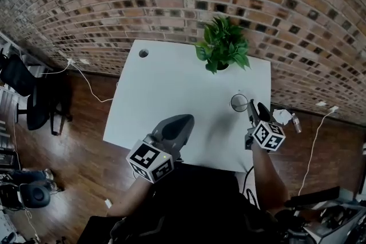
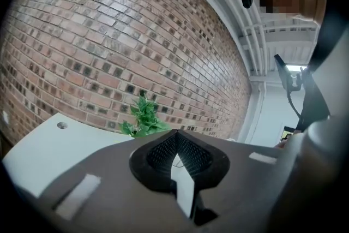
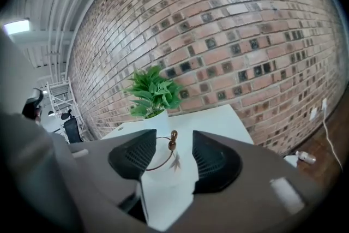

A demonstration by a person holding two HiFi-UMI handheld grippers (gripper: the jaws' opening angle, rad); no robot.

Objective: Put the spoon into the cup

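Observation:
On the white table [image 1: 171, 83], near its right edge, stands a clear cup [image 1: 239, 103]. In the right gripper view the cup's thin rim [image 3: 154, 158] lies between the jaws, and the spoon [image 3: 173, 144] stands in it with its brown handle end up. My right gripper [image 3: 174, 135] is open, and its pads are apart from both the spoon and the cup. In the head view the right gripper [image 1: 255, 106] sits just right of the cup. My left gripper [image 1: 187, 118] hovers over the table's front middle. In its own view the left gripper [image 2: 175, 135] is shut, with nothing between its pads.
A potted green plant [image 1: 222, 43] stands at the table's back, behind the cup. A cable hole [image 1: 143, 53] is at the back left corner. A brick wall runs behind the table. A black chair [image 1: 23, 88] and cables are on the wooden floor at left.

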